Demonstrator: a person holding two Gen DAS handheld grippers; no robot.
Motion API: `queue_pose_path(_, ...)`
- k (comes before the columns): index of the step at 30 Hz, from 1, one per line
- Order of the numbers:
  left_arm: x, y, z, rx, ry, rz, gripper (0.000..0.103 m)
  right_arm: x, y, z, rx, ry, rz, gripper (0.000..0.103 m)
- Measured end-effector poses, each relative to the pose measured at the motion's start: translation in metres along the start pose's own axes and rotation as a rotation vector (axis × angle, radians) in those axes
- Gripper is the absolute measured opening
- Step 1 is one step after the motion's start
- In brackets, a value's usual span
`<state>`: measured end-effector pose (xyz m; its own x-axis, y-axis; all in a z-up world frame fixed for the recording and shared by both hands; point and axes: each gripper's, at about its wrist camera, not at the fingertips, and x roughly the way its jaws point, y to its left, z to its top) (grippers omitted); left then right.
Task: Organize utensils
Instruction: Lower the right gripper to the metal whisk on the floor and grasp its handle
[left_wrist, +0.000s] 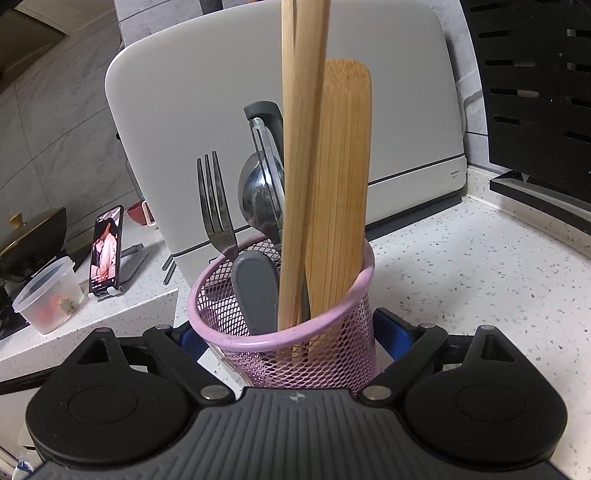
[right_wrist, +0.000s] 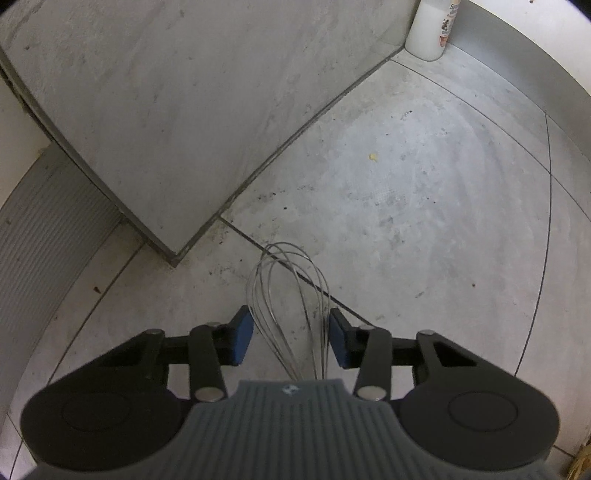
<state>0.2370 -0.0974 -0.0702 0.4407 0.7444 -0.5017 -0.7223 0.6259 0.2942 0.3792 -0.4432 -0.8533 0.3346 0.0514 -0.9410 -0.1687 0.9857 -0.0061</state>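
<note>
In the left wrist view my left gripper (left_wrist: 291, 343) is shut on a pink mesh utensil holder (left_wrist: 284, 325) standing on the speckled counter (left_wrist: 461, 277). The holder carries a fork (left_wrist: 214, 206), a steel spoon (left_wrist: 258, 192), a grey-handled peeler (left_wrist: 264, 122), a wooden spatula (left_wrist: 343, 184) and long wooden chopsticks (left_wrist: 299, 147). In the right wrist view my right gripper (right_wrist: 290, 338) is shut on a wire whisk (right_wrist: 288, 291), its blue pads (right_wrist: 242, 339) against the wire loops, held above a tiled floor (right_wrist: 406, 206). The whisk's handle is hidden.
A white cutting board (left_wrist: 258, 81) leans behind the holder. A black rack (left_wrist: 535, 92) stands at the right. At the left are a phone on a stand (left_wrist: 107, 251), a plastic tub (left_wrist: 50, 295) and a wok (left_wrist: 33, 236). A white bottle (right_wrist: 430, 27) stands on the floor.
</note>
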Motion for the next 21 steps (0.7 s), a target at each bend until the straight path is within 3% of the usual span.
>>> queue_pose_path(9, 0.006, 0.000, 0.003, 0.014, 0.009, -0.014, 0.103, -0.037, -0.014, -0.013, 0.041, -0.049, -0.018, 0.040)
queue_pose_path(21, 0.015, 0.005, 0.003, 0.061, 0.015, -0.076, 0.103, -0.162, -0.028, -0.027, 0.117, -0.135, -0.014, 0.035)
